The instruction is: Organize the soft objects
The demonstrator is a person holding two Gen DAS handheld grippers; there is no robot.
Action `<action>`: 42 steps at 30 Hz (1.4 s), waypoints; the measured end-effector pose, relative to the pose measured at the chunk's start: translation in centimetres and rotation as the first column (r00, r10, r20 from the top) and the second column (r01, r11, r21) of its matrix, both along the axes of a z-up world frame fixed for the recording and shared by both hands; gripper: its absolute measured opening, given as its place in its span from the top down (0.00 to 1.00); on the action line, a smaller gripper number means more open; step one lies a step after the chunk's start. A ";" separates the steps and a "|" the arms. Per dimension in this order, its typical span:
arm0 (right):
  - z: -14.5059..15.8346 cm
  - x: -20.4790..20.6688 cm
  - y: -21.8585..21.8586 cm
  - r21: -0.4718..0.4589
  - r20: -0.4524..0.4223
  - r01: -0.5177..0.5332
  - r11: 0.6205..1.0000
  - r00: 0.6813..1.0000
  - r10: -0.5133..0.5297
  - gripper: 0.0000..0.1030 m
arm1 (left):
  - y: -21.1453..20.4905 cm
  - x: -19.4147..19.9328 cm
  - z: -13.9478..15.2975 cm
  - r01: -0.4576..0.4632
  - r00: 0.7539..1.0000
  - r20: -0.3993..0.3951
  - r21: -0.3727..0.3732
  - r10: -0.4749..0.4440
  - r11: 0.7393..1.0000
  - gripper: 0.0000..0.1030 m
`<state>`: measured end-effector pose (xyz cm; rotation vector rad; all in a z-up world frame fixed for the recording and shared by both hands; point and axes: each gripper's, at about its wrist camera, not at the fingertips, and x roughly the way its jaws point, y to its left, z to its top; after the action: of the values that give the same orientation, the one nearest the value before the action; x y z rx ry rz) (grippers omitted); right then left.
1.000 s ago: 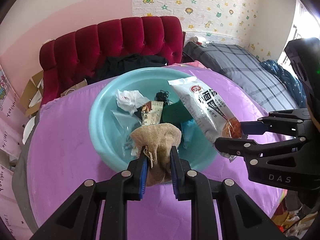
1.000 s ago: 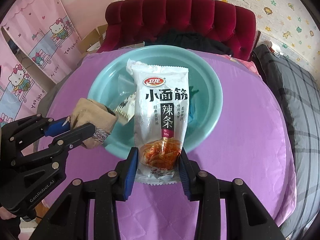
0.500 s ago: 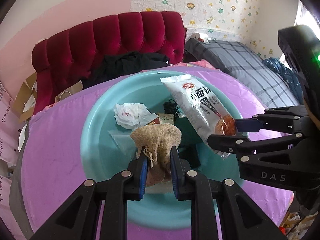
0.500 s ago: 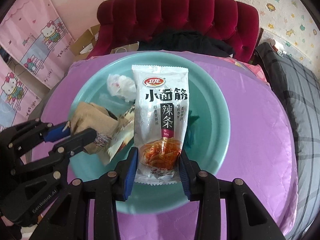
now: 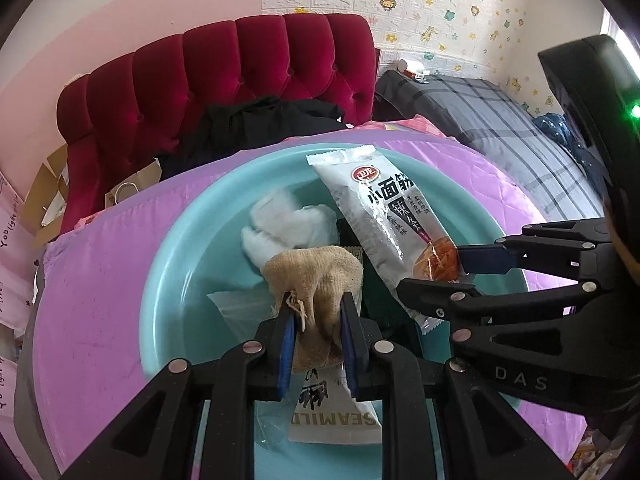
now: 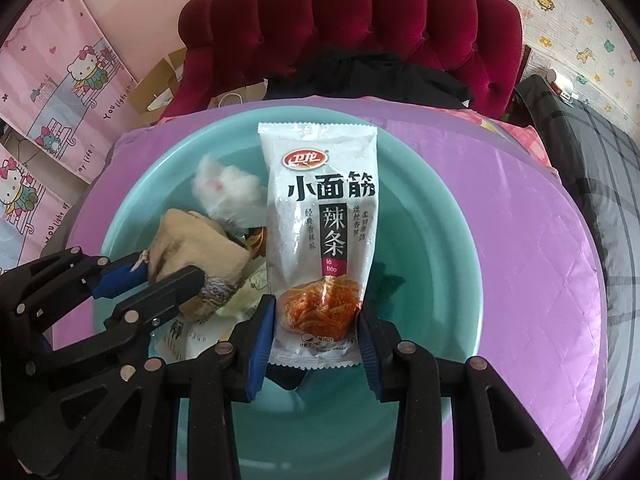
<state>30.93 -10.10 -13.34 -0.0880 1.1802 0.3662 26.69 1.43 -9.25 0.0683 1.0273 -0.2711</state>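
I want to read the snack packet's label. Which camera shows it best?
The right wrist view: the snack packet faces the camera squarely, held in the right gripper. The left wrist view shows it slanted, its lower end partly hidden.

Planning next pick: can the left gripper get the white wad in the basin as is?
Probably not: the left gripper is shut on the burlap pouch, which hangs before the white wad. Drop it first.
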 end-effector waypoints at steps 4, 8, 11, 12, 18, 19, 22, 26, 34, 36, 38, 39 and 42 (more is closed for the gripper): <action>0.5 0.0 -0.1 0.006 0.005 0.000 1.000 1.000 0.000 0.59 | 0.0 -0.1 0.1 -0.001 1.000 0.002 0.006 0.001 1.000 0.77; 1.0 -0.2 -0.3 0.004 0.017 -0.002 1.000 1.000 0.002 0.53 | -0.1 -0.3 0.3 -0.002 1.000 0.005 0.018 0.002 1.000 0.73; 1.7 -0.4 -0.6 0.001 0.040 0.007 1.000 0.999 -0.007 0.52 | -0.3 -0.4 0.3 -0.009 1.000 0.009 0.028 0.009 1.000 0.65; 2.0 -0.4 -0.8 0.003 0.049 0.014 1.000 0.999 -0.014 0.51 | -0.3 -0.5 0.3 -0.015 1.000 0.013 0.040 0.014 0.999 0.58; 2.8 -0.9 -1.7 0.006 0.071 0.053 0.999 0.996 -0.054 0.13 | 0.0 -1.0 0.3 -0.049 0.999 0.020 0.040 0.049 0.998 0.05; 2.9 -1.0 -1.7 0.001 0.080 0.059 0.998 0.995 -0.059 0.08 | 0.0 -1.0 0.3 -0.054 0.998 0.019 0.044 0.053 0.998 0.00; 3.1 -1.4 -1.8 -0.019 0.104 0.075 0.997 0.992 -0.072 0.00 | -0.1 -1.4 0.3 -0.061 0.998 0.018 0.044 0.061 0.997 0.00; 3.1 -1.9 -2.1 -0.012 0.100 0.085 0.996 0.991 -0.084 0.00 | -0.4 -2.1 0.5 -0.067 0.998 0.023 0.050 0.066 0.996 0.00; 4.0 -3.9 -2.4 0.000 0.111 0.092 0.996 0.990 -0.092 0.00 | -0.2 -4.3 1.4 -0.080 0.997 0.018 0.035 0.080 0.996 0.00; 4.6 -4.8 -2.5 0.011 0.116 0.098 0.995 0.988 -0.099 0.00 | -0.2 -5.1 2.1 -0.092 0.995 0.031 0.041 0.091 0.995 0.00; 5.3 -5.7 -2.7 0.013 0.126 0.099 0.995 0.987 -0.100 0.00 | 0.0 -5.9 2.7 -0.098 0.994 0.043 0.043 0.096 0.994 0.00; 5.6 -6.1 -2.6 0.012 0.130 0.096 0.995 0.987 -0.096 0.00 | 0.0 -6.4 3.0 -0.101 0.994 0.049 0.045 0.099 0.994 0.00; 6.3 -7.4 -2.6 0.009 0.135 0.088 0.996 0.987 -0.088 0.00 | -0.2 -7.6 3.8 -0.114 0.992 0.058 0.058 0.111 0.992 0.00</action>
<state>23.56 -12.68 -7.02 -0.0566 1.0457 0.2797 19.12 1.27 -5.42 0.0723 0.9810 -0.1347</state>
